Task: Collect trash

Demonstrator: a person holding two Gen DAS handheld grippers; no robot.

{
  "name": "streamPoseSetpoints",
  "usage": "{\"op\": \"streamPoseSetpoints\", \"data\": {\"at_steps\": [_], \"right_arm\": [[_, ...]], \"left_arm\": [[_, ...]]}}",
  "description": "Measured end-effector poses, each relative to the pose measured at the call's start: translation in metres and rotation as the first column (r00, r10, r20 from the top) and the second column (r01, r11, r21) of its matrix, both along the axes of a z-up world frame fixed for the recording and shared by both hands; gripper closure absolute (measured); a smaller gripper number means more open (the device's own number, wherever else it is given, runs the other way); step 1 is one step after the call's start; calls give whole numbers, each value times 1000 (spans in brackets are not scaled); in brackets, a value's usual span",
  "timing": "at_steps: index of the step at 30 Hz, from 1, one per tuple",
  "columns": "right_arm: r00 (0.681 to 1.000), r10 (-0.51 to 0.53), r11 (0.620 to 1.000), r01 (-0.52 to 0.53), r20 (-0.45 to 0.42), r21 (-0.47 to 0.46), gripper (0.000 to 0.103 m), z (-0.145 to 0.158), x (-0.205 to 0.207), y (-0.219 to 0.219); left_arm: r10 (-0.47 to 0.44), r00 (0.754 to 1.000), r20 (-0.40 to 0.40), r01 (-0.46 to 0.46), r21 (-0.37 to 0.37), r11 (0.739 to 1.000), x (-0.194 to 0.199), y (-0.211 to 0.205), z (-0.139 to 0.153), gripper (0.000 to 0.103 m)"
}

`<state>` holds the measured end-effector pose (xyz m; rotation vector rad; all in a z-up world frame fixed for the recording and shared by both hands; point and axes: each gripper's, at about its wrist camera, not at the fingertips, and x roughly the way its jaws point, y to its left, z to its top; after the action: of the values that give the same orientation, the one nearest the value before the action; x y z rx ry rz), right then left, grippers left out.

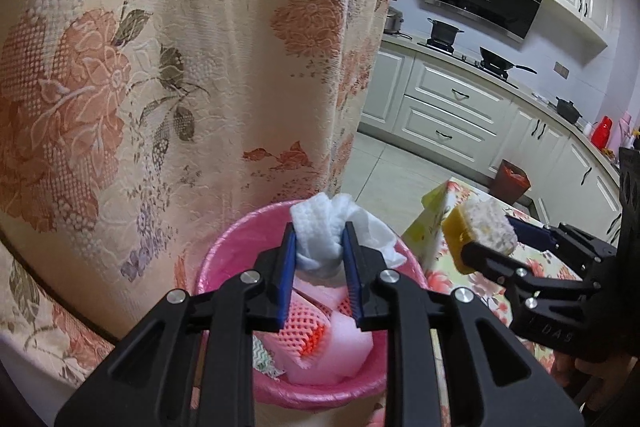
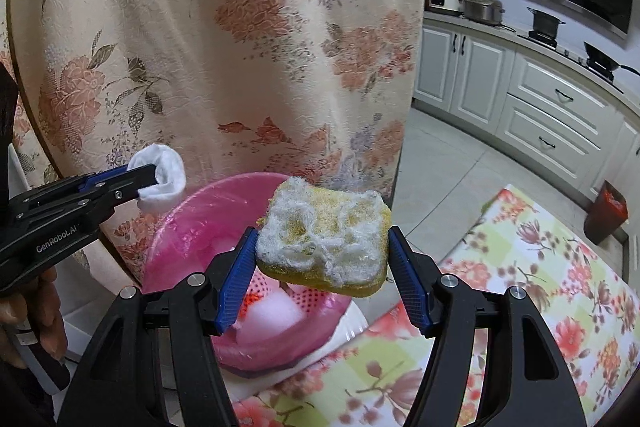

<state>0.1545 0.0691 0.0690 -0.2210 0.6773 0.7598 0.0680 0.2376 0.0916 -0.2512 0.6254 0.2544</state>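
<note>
- Left gripper (image 1: 320,239) has its blue-padded fingers (image 1: 289,263) pinched nearly together on a crumpled white paper towel wad (image 1: 320,227), held right above the round pink-lined trash bin (image 1: 224,267).
- From the right wrist view that same wad (image 2: 164,173) pokes out past the fingertips, curled up like a little tube, up and left of the bin (image 2: 200,211).
- Right gripper (image 2: 322,247) is about half open, with both blue fingers (image 2: 238,279) pressed onto the sides of a worn yellow sponge with a frayed white scrubby top (image 2: 324,239). So it's a proper grip, just on a wide thing.
- The sponge hangs over the near-right edge of the bin; in the left view it (image 1: 480,231) sits off to the right of the wad, just beside it but not touching.
- Already in the bin: pink foam mesh netting (image 1: 312,327) and a pale pink foam chunk (image 1: 344,347).
- Bin is tucked against a floral curtain (image 1: 160,67), next to the table with the flowery plastic cloth (image 2: 540,287).
- Background is a kitchen with white cabinets (image 1: 452,107), and a small brown bin with an orange liner (image 2: 606,213) stands on the tiled floor (image 2: 460,163).
- A hand (image 2: 36,311) is visible holding the left gripper's handle.
</note>
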Motion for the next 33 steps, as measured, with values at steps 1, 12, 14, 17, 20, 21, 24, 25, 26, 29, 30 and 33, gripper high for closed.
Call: {"op": "streamPoseSetpoints", "data": {"at_steps": [1,12,14,17,20,21,24,25,26,29,30,33], "right_arm": [[1000,5,1000,-5,0,-1,40,0,0,2],[1000,9,1000,-9,7,-9,26,-2,5,13],[1000,7,1000,-7,5,-8,25,-3,3,11],[1000,-2,1000,2,-2,-3,24,-5,1,5],[1000,-8,1000,8,-2,-9,23,-7,-4,-2],[1000,-11,1000,11,-2,-9,23,-8,-5,-5],[1000,-23,1000,23,0,-16,21,-9,-12,-17],[1000,-27,999,27,1,-18,21,-10,-14,-22],[999,-34,999,34,0,-19,20,-10,-16,-26],[999,-43,999,43,-10,-21,20,-14,-21,-39],[999,-47,999,47,-13,-25,20,-16,-24,-44],[999,-47,998,47,-20,-32,20,-20,-33,-53]], "left_arm": [[4,1000,-1,-4,1,1000,2,2,0,79],[43,999,-7,-43,7,999,4,19,-1,45],[45,999,-9,-45,2,999,0,18,-1,40],[50,999,-18,-51,-4,999,-8,17,-2,32],[45,999,-32,-45,-21,999,-16,14,-4,27],[41,999,-35,-42,-22,999,-18,12,-4,26],[31,998,-48,-33,-35,999,-28,7,-6,22],[30,998,-51,-32,-42,999,-30,6,-6,21],[29,998,-55,-32,-50,998,-34,4,-6,19],[27,997,-67,-31,-68,997,-44,-2,-6,17],[24,997,-67,-29,-73,997,-46,-4,-6,15],[22,996,-81,-29,-82,996,-55,-11,-9,14]]}}
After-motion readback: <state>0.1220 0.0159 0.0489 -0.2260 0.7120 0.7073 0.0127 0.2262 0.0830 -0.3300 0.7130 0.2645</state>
